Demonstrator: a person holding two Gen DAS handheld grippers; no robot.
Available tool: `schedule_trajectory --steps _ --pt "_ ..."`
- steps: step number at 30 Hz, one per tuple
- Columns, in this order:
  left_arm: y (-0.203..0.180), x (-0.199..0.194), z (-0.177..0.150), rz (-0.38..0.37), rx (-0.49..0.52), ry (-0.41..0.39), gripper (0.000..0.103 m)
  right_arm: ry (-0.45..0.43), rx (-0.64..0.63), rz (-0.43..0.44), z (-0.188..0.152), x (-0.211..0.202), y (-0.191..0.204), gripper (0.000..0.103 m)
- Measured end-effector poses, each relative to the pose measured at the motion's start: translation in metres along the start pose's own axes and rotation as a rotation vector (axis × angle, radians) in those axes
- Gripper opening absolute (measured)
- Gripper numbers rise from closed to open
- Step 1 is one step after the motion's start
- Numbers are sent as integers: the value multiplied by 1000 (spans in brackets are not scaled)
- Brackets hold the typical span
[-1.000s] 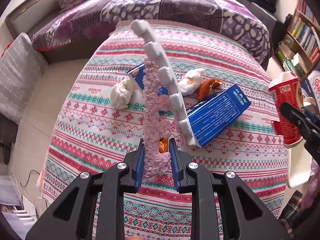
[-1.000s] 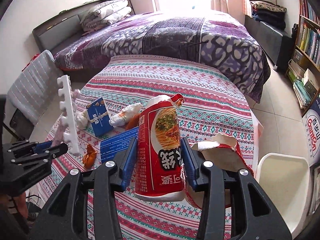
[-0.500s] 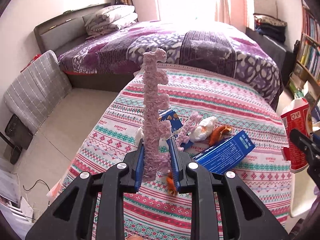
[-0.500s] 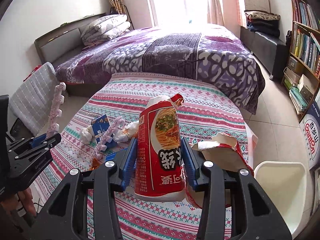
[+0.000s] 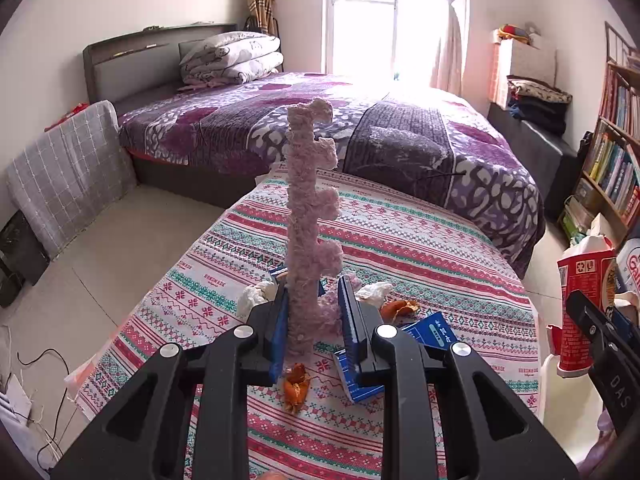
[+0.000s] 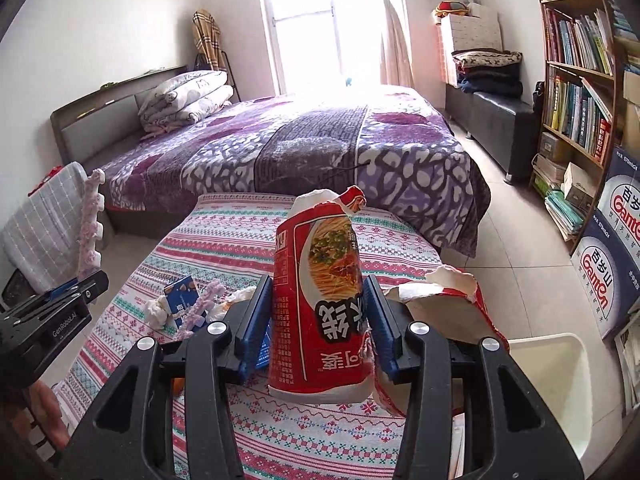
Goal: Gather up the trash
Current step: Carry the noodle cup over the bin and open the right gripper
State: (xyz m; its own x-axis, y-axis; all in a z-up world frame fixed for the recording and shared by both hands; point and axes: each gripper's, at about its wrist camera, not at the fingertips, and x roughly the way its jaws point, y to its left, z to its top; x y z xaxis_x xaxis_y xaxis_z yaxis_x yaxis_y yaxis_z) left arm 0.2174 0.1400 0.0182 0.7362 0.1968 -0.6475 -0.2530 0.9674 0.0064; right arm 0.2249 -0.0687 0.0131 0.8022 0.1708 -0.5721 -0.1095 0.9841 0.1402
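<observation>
My left gripper (image 5: 312,316) is shut on a fuzzy pink notched strip (image 5: 310,208), held upright above the patterned table cloth (image 5: 400,248). The strip also shows at the left of the right wrist view (image 6: 89,232). My right gripper (image 6: 318,316) is shut on a torn red noodle cup (image 6: 320,304), held upside down above the table; the cup shows at the right edge of the left wrist view (image 5: 584,304). On the table lie a second pink strip (image 6: 200,308), blue cartons (image 5: 434,330) (image 6: 181,294), crumpled tissues (image 5: 252,300), and orange peel (image 5: 297,386).
A white bin (image 6: 556,384) stands at the table's right edge, with a torn red wrapper (image 6: 440,312) beside it. A purple bed (image 5: 360,140) lies behind the table. A bookshelf (image 6: 580,92) and boxes (image 6: 612,272) line the right wall. Bare floor lies to the left (image 5: 120,240).
My left gripper has lifted and tilted up, carrying the pink strip upright; a second pink piece now lies on the table. My right gripper has risen slightly with the cup.
</observation>
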Motion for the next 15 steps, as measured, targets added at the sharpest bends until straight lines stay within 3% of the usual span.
schedule_trajectory --steps 15 --pt "-59 -16 -4 -75 50 -24 24 -31 43 -66 1 -18 -38 45"
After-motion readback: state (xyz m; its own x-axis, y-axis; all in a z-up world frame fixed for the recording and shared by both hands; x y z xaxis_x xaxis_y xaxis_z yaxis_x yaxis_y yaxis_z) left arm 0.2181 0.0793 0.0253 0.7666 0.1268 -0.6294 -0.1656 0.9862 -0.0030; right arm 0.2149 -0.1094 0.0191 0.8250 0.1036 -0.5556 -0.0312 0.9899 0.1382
